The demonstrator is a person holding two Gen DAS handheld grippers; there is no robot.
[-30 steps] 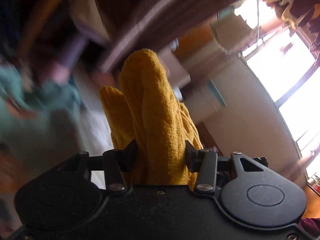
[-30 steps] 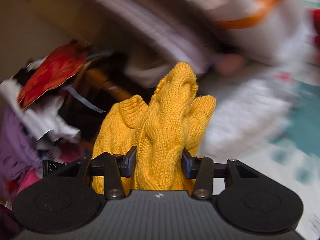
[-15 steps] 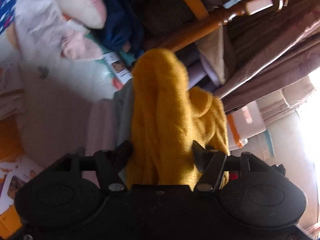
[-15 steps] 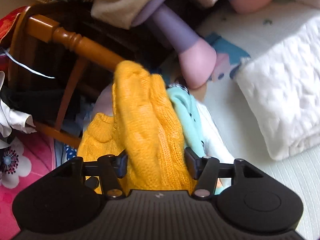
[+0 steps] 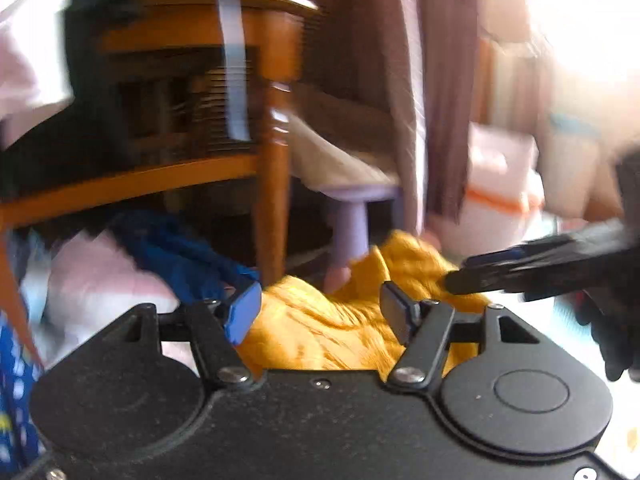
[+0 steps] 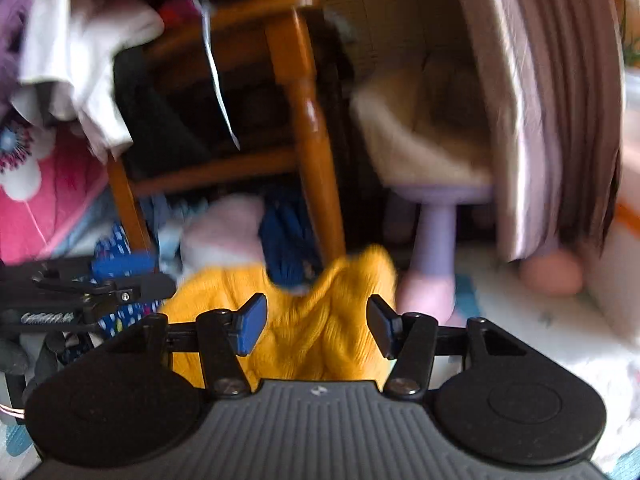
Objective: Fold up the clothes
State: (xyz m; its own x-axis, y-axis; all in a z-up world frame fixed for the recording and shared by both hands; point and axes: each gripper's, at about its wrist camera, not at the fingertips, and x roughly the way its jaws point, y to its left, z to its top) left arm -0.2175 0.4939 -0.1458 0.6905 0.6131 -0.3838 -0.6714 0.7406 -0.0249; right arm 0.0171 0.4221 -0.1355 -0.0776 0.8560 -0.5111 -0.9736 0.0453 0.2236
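No legible writing or brand anywhere; frames motion-blurred. One yellow cable-knit sweater (image 5: pixel 320 328) lies bunched just ahead of both grippers, no clear long axis. Left gripper (image 5: pixel 320 312): jaws spread wide, sweater in the gap, not pinched. Right gripper (image 6: pixel 316 320): jaws likewise apart, knit below between them. One wooden chair (image 6: pixel 312 128) beyond sweater; one blue garment (image 6: pixel 288 240) at its leg.

The pale floor mat (image 6: pixel 560 332) carries the yellow knit sweater (image 6: pixel 316 332) at the near centre, with blue and pink clothes (image 6: pixel 240 232) heaped behind it under the wooden chair (image 6: pixel 316 152).
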